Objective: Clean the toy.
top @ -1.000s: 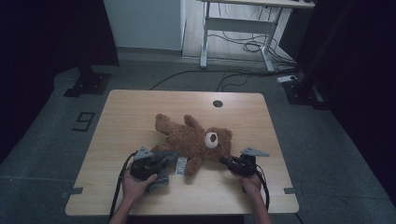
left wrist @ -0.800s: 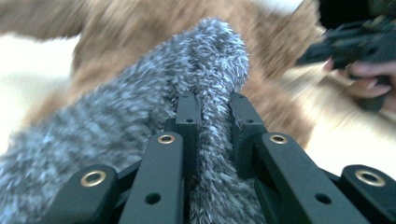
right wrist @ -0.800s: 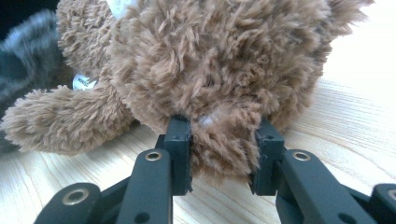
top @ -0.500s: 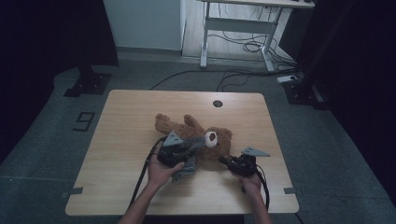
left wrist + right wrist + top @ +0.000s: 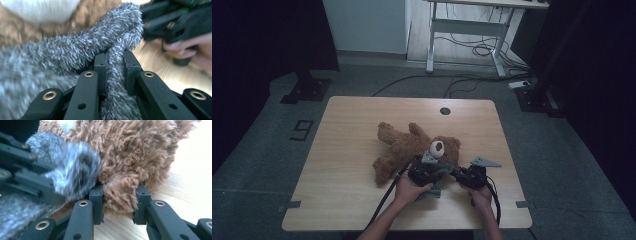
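A brown teddy bear [image 5: 404, 145] lies on its back on the wooden table [image 5: 347, 125], its head [image 5: 443, 148] toward the near right. My left gripper [image 5: 433, 169] is just below the head, shut on a strip of grey fuzzy fabric [image 5: 113, 75] that loops up against the bear's fur [image 5: 15, 30]. My right gripper [image 5: 463, 176] sits right beside it, shut on a tuft of brown fur [image 5: 120, 187] at the bear's head. In the right gripper view the grey fabric [image 5: 72, 170] bunches at the left, in front of the left gripper's black body [image 5: 20, 165]. The right gripper's body [image 5: 175, 22] also appears in the left gripper view.
A round cable hole [image 5: 445, 110] sits near the table's far edge. Bare tabletop lies left of the bear and along the near left. Behind the table stand a white desk frame [image 5: 462, 25] with floor cables [image 5: 462, 82] and dark stand bases [image 5: 304, 90].
My left hand has carried the grey fabric to the right, from beside the bear's lower body up to its head next to the right gripper. The right hand has stayed put.
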Motion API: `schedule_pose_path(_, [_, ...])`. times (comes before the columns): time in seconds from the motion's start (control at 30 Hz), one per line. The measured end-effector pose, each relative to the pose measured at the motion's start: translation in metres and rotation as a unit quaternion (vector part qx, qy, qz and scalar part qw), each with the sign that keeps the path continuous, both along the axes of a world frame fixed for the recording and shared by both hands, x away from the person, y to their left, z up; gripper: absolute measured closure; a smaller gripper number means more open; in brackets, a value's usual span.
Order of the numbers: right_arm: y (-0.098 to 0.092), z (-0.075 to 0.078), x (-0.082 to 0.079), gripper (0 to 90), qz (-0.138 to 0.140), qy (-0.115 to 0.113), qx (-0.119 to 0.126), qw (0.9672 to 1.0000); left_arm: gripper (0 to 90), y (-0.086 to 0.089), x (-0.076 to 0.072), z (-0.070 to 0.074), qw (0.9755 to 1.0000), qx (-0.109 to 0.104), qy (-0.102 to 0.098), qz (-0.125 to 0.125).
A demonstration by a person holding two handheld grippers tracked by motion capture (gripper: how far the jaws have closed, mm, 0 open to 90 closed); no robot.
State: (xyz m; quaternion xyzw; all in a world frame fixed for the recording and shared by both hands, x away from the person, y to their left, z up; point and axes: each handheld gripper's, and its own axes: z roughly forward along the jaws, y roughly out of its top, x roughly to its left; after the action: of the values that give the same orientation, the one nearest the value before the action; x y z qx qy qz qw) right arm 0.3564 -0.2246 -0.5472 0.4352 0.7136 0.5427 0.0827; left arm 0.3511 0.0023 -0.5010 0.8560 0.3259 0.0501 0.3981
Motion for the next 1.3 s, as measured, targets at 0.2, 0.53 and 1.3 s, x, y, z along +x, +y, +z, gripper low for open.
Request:
schedule_pose_path(0.2, [0.0, -0.001, 0.0, 68.0, -0.001, 0.0, -0.002, 1.0, 76.6, 0.007, -0.002, -0.015, 0.9998, 0.011, 0.013, 0.012])
schedule_pose_path(0.53, [-0.001, -0.002, 0.001, 67.9, -0.001, 0.0, -0.002, 1.0, 76.6, 0.015, -0.004, -0.017, 0.9997, -0.005, 0.013, 0.019])
schedule_pose_path(1.3, [-0.004, -0.005, 0.002, 67.3, -0.001, 0.014, 0.002, 0.9999, 77.2, 0.085, -0.023, -0.012, 0.9973, -0.053, -0.002, 0.052])
